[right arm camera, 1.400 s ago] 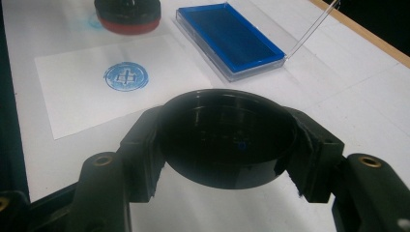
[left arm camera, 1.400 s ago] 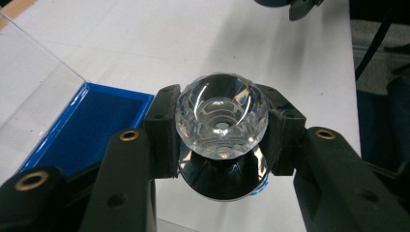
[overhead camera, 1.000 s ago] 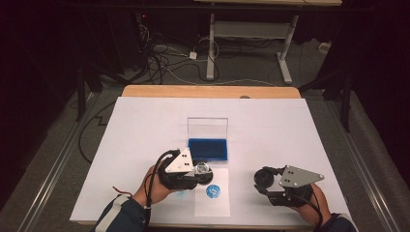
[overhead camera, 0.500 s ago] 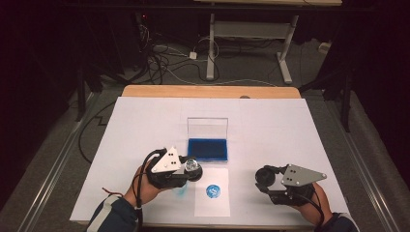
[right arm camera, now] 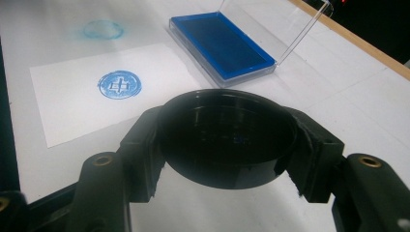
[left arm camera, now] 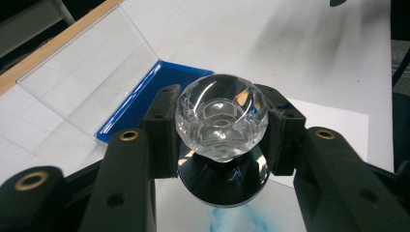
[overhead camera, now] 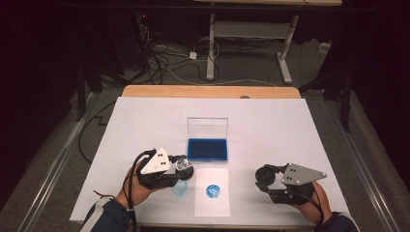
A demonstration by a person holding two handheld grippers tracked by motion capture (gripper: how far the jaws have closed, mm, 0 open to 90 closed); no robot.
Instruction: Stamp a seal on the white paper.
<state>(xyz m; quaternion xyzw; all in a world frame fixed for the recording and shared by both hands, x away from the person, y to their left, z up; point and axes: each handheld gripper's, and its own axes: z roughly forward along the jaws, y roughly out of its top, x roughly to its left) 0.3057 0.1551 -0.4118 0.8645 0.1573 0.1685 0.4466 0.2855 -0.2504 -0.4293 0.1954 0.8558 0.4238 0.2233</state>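
Note:
My left gripper (overhead camera: 183, 167) is shut on a round stamp (overhead camera: 184, 166), left of the white paper (overhead camera: 212, 205). In the left gripper view its jaws clamp the stamp's clear faceted knob (left arm camera: 221, 116) above its black base. The paper carries a round blue print (overhead camera: 213, 191). A pale blue smudge (overhead camera: 180, 189) marks the table just in front of the stamp. My right gripper (overhead camera: 265, 177) is shut on a black round cap (right arm camera: 227, 137) at the front right, with the cap's hollow side up. Behind the paper lies the blue ink pad (overhead camera: 208, 149) in its open clear case.
The case's clear lid (overhead camera: 207, 127) stands upright behind the pad. The table's white cover (overhead camera: 145, 121) ends at a wooden strip (overhead camera: 208, 92) along the far edge. Cables and a desk frame are on the dark floor beyond.
My left gripper has carried the stamp leftward, off the paper's left edge, and its grey top plate has swung round. The right gripper and the cap have stayed put.

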